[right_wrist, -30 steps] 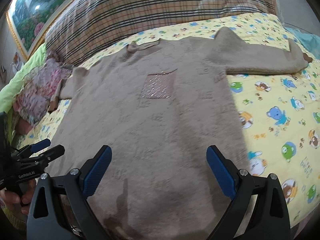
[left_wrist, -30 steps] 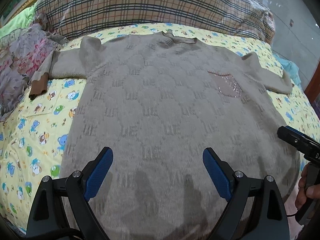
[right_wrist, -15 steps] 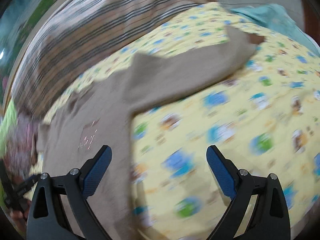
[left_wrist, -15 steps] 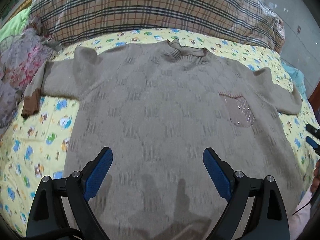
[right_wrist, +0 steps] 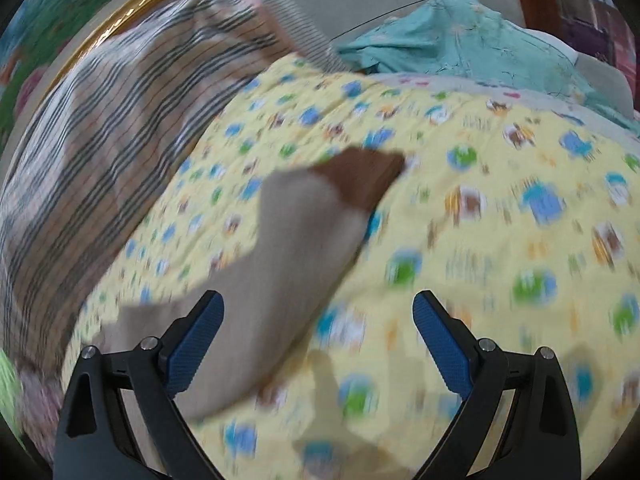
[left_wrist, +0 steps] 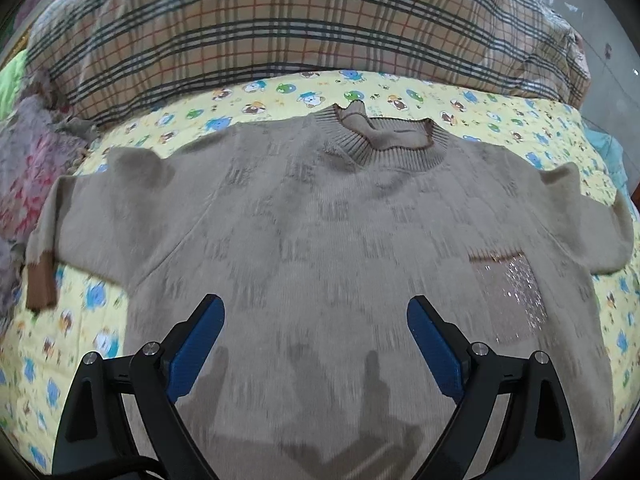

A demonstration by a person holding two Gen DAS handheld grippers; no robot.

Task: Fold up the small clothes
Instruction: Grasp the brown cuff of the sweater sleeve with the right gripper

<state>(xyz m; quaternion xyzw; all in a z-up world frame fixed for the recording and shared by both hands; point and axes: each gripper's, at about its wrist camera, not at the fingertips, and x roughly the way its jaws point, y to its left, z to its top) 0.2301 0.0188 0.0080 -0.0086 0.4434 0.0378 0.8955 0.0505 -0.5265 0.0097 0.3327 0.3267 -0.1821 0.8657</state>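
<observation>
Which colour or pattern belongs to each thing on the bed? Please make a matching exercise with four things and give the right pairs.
Things:
1. sweater
2. sleeve cuff
3. pillow
4. bedsheet

Colours or patterns:
A. yellow with cartoon animals
B. beige
C. plaid
D. brown

Pairs: 1-B, 2-D, 3-C, 4-A

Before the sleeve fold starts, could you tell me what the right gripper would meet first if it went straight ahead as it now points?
Probably the yellow cartoon-print sheet, just beside the sweater's sleeve; the right gripper is open, and blur leaves depth unclear.
</observation>
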